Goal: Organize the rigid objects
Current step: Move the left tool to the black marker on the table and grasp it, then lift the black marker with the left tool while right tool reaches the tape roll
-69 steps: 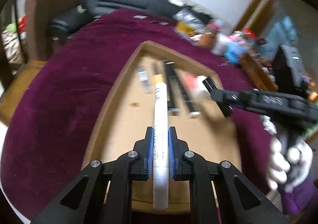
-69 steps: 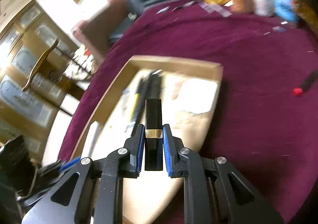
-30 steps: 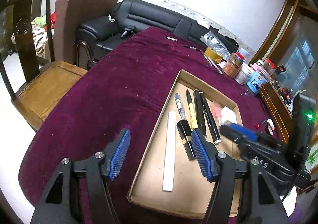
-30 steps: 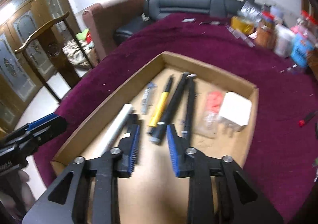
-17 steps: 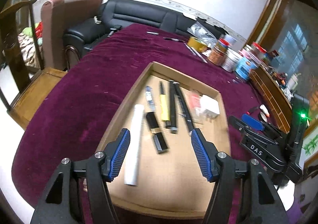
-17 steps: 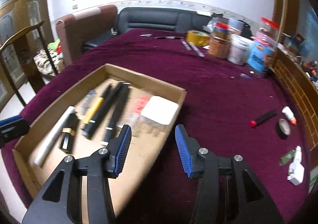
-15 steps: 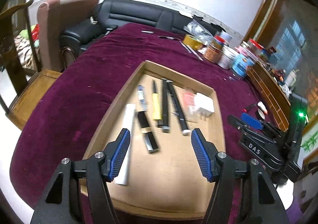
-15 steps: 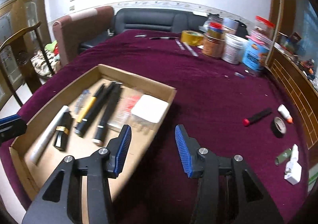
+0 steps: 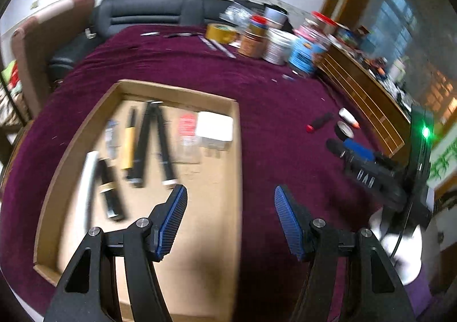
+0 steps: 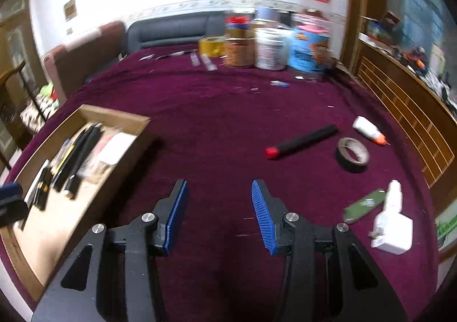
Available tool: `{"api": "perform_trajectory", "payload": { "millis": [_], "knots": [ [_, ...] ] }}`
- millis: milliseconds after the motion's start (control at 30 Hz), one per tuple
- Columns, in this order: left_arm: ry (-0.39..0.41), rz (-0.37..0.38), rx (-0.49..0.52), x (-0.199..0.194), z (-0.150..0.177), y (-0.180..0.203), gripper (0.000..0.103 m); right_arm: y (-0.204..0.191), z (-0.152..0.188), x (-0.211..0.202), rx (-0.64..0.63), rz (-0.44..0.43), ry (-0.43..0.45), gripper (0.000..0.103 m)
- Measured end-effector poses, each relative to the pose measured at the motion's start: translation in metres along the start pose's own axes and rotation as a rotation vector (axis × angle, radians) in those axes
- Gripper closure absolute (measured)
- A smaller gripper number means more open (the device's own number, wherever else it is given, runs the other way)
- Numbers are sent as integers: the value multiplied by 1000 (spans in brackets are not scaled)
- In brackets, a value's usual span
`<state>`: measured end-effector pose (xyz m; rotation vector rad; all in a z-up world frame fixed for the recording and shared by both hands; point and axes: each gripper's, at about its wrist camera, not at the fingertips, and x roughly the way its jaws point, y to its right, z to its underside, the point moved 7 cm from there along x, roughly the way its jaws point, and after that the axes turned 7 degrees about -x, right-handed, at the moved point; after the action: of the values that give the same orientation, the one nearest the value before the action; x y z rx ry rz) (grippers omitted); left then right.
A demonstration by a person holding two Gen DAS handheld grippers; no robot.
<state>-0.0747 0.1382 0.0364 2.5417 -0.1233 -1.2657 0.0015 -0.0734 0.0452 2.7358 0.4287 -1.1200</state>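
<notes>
A cardboard tray [image 9: 237,150] on the purple cloth holds a white tube [image 9: 88,179], a black gold-banded tube [image 9: 110,196], a yellow pen [image 9: 128,145], two black pens [image 9: 148,139] and a white box [image 9: 214,129]. My left gripper [image 9: 230,193] hangs open and empty over the tray's right wall. My right gripper [image 10: 219,187] is open and empty above bare cloth, right of the tray [image 10: 120,117]. Beyond it lie a black red-capped marker [image 10: 302,140], a tape roll [image 10: 352,155] and a white orange-tipped bottle [image 10: 368,127].
A green flat piece [image 10: 362,205] and a white plug [image 10: 392,225] lie near the table's right edge. Jars and tubs [image 10: 271,47] crowd the far side. A wooden cabinet [image 10: 405,110] borders the right. A black sofa [image 9: 154,16] stands behind.
The white tube and the black tube, held earlier, now lie in the tray. Both grippers opened and swung right, so the tray has slid to the left of both views.
</notes>
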Motion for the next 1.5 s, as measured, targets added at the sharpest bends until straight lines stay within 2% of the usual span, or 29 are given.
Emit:
{"api": "perform_trajectory", "payload": {
  "millis": [67,167,333,367,467,633,867,933,1033,1067,1133,1167,1200,1500],
  "knots": [
    [-19,16,37,8,-1,21,45,44,0,-4,90,25,16,58],
    [-42,69,100,23,-5,59,45,115,5,-8,254,49,31,49],
    [-27,109,197,58,-25,112,46,217,23,-11,517,39,69,49],
    [-31,126,217,69,-31,124,46,231,27,-10,552,46,81,49],
    [-56,90,265,108,-49,147,46,263,40,-10,657,38,122,49],
    [-94,75,334,161,-66,181,46,275,50,-2,724,26,117,49],
    [-187,19,413,235,-61,210,46,270,53,6,701,6,77,49],
    [-167,7,445,240,-62,218,46,269,55,10,703,-3,61,49],
    [-166,-5,457,245,-64,225,46,266,58,16,702,-14,32,49],
    [-165,-3,450,245,-65,225,54,266,59,17,702,-15,25,49],
    [-154,-6,454,240,-63,226,84,266,60,18,700,-8,23,49],
    [-159,-9,454,237,-61,225,91,267,61,17,699,-2,23,49],
    [-158,-18,447,235,-60,225,92,268,61,17,697,8,21,49],
    [-173,75,336,167,-21,174,92,269,63,20,690,21,6,49]
  ]
}}
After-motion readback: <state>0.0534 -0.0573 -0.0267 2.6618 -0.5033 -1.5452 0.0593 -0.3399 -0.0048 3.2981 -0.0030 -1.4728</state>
